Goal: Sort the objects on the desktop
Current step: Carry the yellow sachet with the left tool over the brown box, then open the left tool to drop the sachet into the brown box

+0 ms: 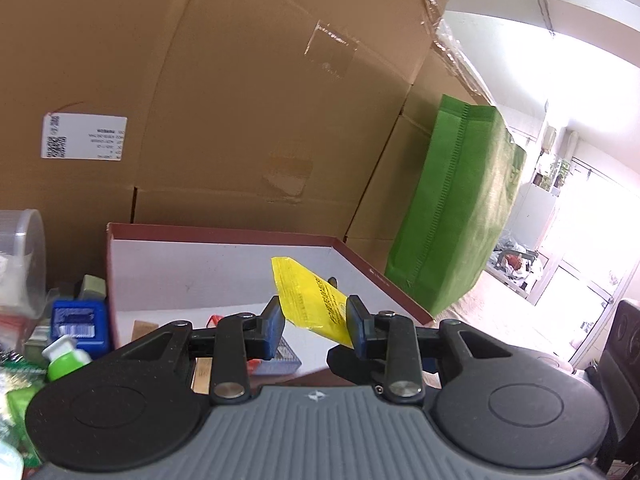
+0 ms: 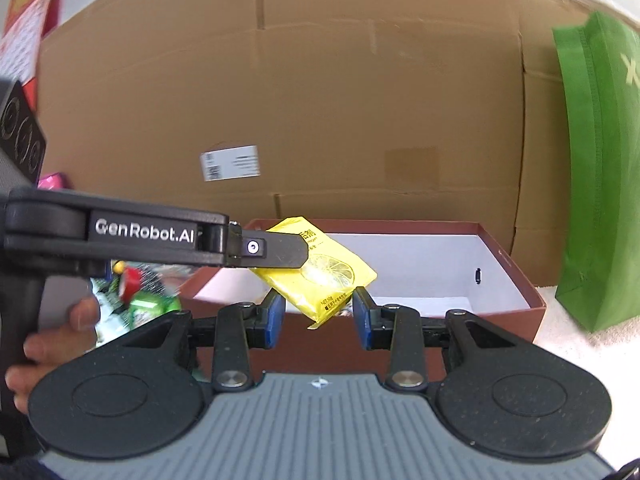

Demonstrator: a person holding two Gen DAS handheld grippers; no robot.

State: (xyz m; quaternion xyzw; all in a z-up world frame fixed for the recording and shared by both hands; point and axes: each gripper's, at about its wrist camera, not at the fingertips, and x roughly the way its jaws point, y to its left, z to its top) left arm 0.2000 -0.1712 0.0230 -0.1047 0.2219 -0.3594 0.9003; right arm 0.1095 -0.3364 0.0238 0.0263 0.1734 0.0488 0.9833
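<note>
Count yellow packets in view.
1. The packet is clamped in the left gripper, raised over the red box. Others could be hidden in the clutter beside the box.
</note>
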